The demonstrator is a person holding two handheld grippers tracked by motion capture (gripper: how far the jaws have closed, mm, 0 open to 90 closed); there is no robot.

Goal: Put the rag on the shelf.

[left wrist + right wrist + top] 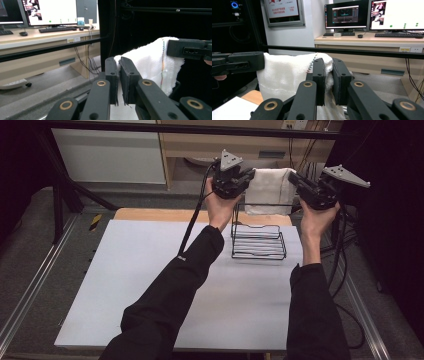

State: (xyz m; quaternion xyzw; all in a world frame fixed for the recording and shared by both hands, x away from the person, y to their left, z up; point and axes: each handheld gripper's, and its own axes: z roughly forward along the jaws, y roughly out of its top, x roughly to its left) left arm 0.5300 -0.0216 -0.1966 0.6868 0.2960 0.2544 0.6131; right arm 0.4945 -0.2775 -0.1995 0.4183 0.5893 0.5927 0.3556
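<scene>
Above the wire rack (258, 241) on the bench (150, 285), each hand-held gripper (left (239, 179), right (298, 181)) pinches the white towel (268, 190), stretched between them; lifting looks done, draping on the rack remains.

Right gripper (327, 82): its 2 black fingers (319, 77) pinch the top corner of a white towel (284, 75). Left gripper (239, 62) grips the towel's opposite corner. 2 monitors (347, 15) stand behind.
</scene>
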